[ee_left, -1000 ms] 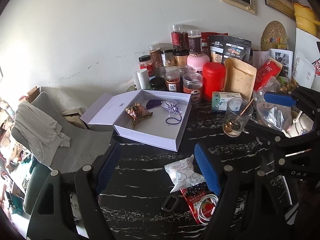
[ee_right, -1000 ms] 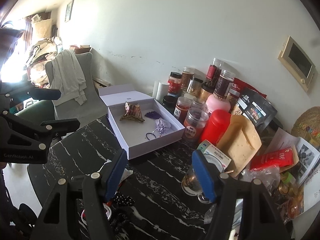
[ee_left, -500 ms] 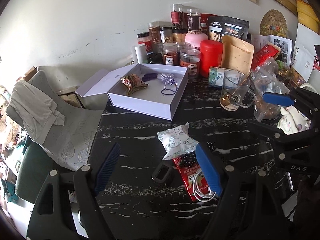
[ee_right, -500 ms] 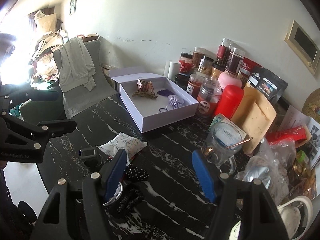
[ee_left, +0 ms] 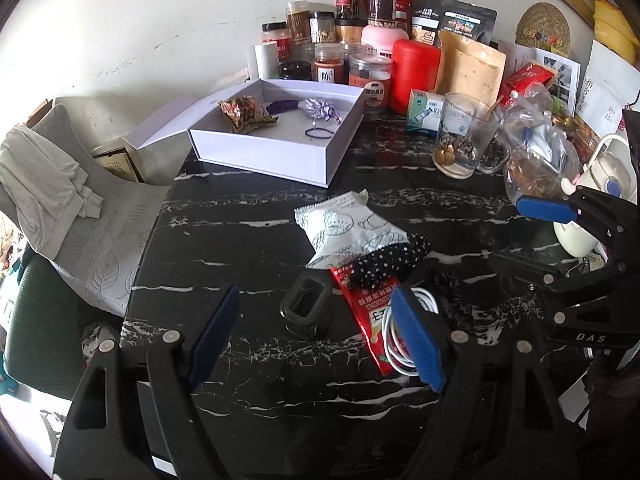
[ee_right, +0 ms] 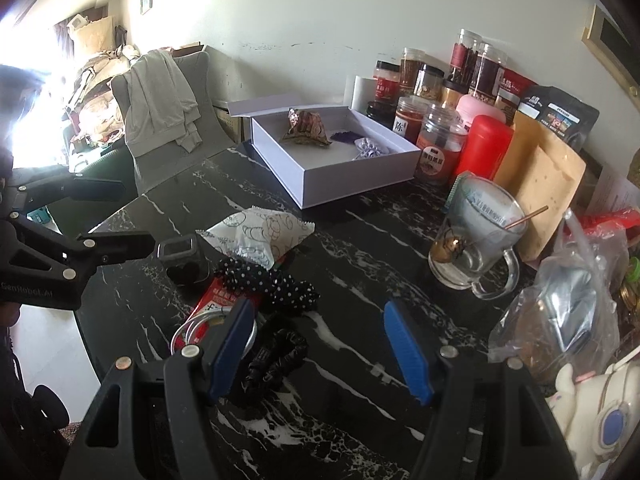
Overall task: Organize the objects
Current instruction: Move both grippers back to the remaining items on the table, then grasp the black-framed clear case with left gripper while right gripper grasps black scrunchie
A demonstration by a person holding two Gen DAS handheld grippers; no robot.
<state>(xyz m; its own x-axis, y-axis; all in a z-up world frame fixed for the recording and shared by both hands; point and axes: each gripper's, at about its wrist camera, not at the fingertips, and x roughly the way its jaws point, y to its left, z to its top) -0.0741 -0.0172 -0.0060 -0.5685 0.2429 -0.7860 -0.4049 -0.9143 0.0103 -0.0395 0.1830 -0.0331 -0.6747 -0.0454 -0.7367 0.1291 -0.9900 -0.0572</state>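
- Left gripper (ee_left: 316,340) hangs wide open and empty over the black marble table (ee_left: 240,240); the black buckle (ee_left: 306,304) lies between its jaws.
- Right gripper (ee_right: 320,344) gapes empty too, the black scrunchie (ee_right: 276,356) just inside its left finger.
- Beyond the buckle: white snack packet (ee_left: 348,228), then the open white box (ee_left: 280,136).

White box (ee_left: 276,152) sits open on the black marbled table (ee_left: 248,240), lid folded flat behind it. Inside: a crinkled gold-brown foil packet (ee_left: 246,113), a purple tassel (ee_left: 282,106), a lilac sachet (ee_left: 318,109) and a dark hair tie (ee_left: 319,133). Loose in front of the box — a white snack packet (ee_left: 348,232) lying flat, its near end over a red packet (ee_left: 370,312); a black polka-dot scrunchie (ee_left: 390,264) across both; a coiled white cable (ee_left: 394,334) on the red packet; a black rectangular clip (ee_left: 306,307) just beside it.
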